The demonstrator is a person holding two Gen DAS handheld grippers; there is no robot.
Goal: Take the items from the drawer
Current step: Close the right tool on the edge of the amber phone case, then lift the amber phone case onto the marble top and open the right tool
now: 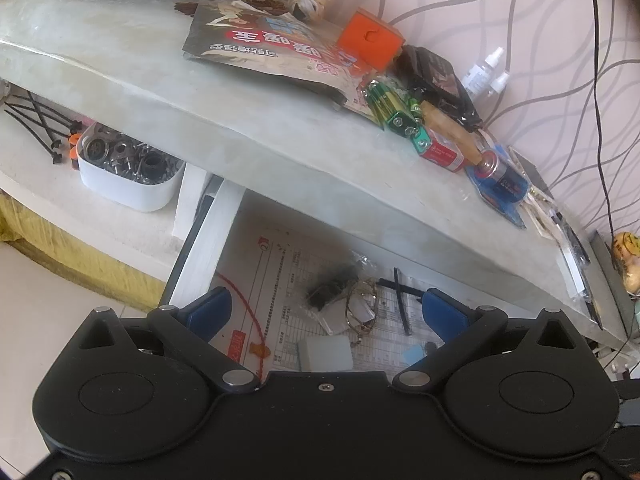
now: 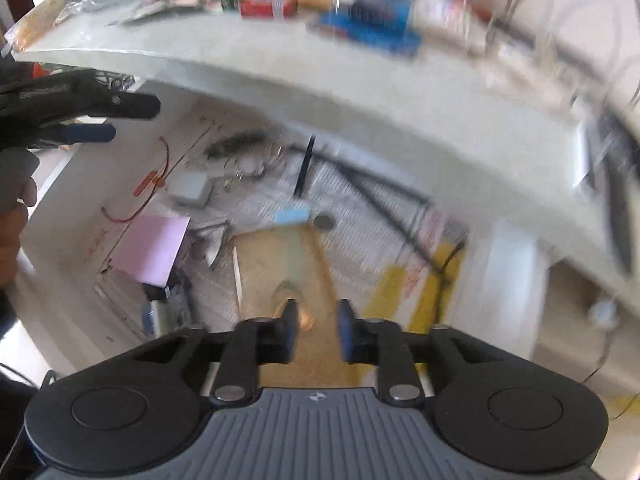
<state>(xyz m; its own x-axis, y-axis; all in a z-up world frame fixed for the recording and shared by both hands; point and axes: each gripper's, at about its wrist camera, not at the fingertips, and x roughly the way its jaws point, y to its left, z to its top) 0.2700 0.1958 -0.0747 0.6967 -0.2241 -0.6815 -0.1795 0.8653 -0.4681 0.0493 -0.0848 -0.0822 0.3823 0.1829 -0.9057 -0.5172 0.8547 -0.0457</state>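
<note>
Pale marble-look stone forms the bench (image 1: 120, 56) against a wall papered with grey wavy lines (image 1: 520, 20), and a white drawer (image 1: 200, 256) stands pulled out beneath its edge, lined with printed paper. Clutter crowds the benchtop by the wall: one printed foil packet (image 1: 264, 52), one orange box (image 1: 370, 38), two white dropper bottles (image 1: 484, 72), a pack of green batteries (image 1: 384, 104), a red battery (image 1: 440, 152) and a blue one (image 1: 508, 180). On the shelf to the left sits one white tub of metal hardware (image 1: 128, 172) beside a bundle of black cable ties (image 1: 36, 120).

Inside the drawer lie one pair of wire-rimmed glasses (image 1: 362, 312), one small white box (image 1: 326, 354), a red cord (image 1: 248, 304), a pink pad (image 2: 154, 246), a coin (image 2: 324, 223) and a tan board-like item (image 2: 288, 264), the right wrist view being blurred.

Left tool (image 1: 326, 312) hangs over the front of the drawer, tilted down, blue fingers spread wide with nothing between them; a hand (image 2: 12, 216) grips its handle at the frame's edge. Right tool (image 2: 318, 324) points steeply down into the drawer, its fingers set narrow over the tan item; whether they press on anything cannot be told through the blur.
</note>
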